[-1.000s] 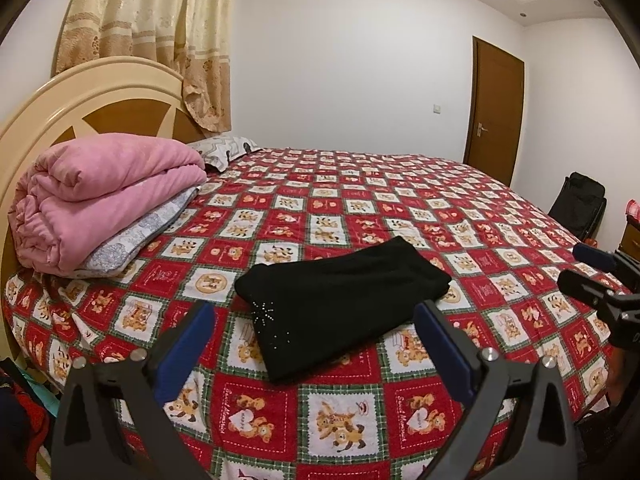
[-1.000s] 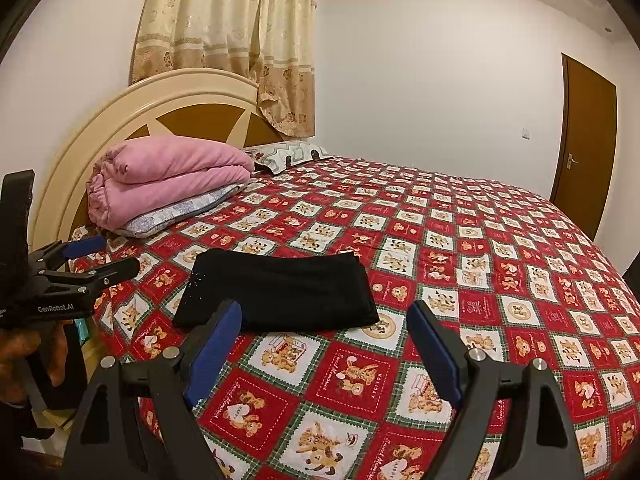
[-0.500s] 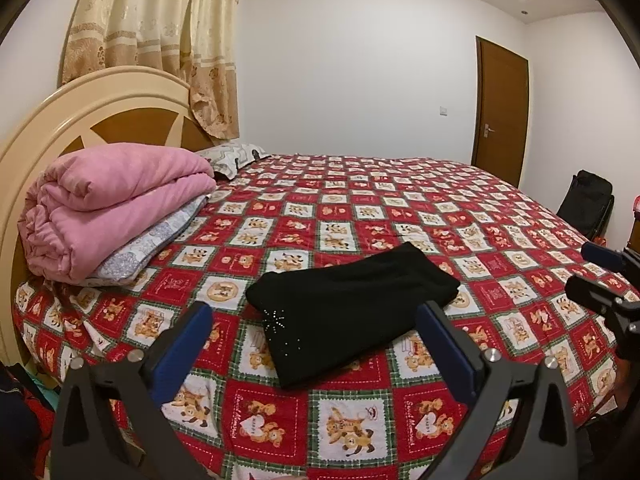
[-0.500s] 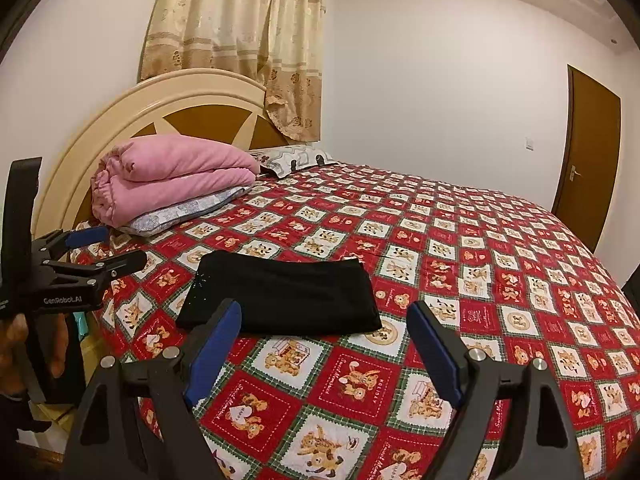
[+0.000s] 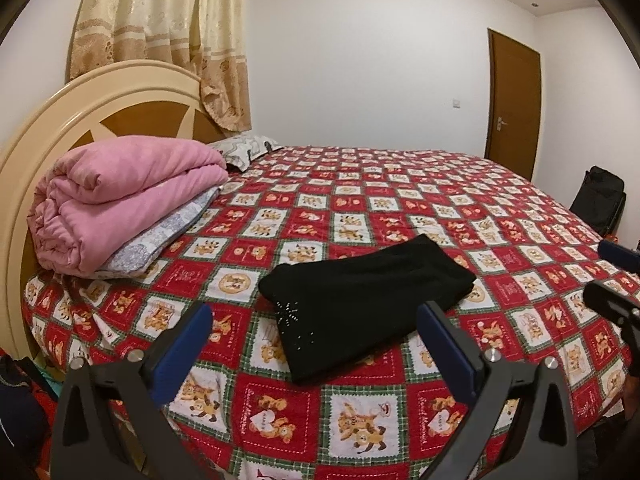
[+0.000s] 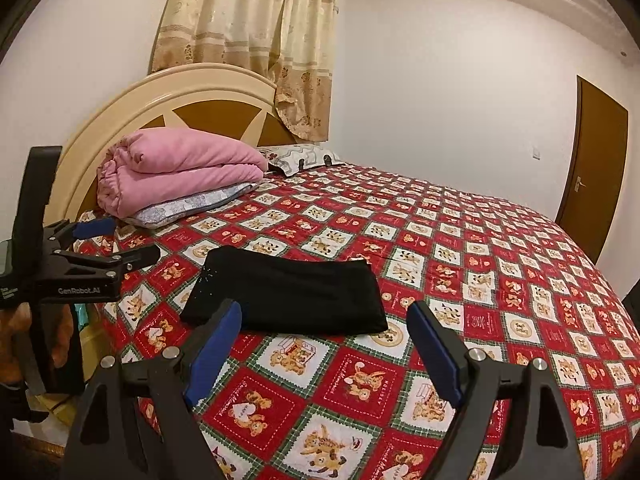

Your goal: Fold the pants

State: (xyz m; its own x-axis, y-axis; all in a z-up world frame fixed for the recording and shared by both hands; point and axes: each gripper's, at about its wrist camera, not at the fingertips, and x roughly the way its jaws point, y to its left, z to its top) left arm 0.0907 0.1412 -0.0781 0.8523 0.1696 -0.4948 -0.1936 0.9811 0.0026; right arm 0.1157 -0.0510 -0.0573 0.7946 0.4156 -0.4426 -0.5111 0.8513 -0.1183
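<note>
Black pants lie folded into a compact rectangle on the red patchwork bedspread, near the bed's front edge; they also show in the right wrist view. My left gripper is open and empty, held back from the bed, apart from the pants. My right gripper is open and empty, also held off the bed in front of the pants. The left gripper shows at the left of the right wrist view, the right gripper at the right edge of the left wrist view.
A folded pink quilt on a grey pillow sits by the cream headboard. A patterned pillow lies behind it. A brown door and a black bag stand at the far right.
Both grippers have drawn back and lifted a little from the bed, so the pants look slightly farther off. The pants have not moved. Both grippers stay open.
</note>
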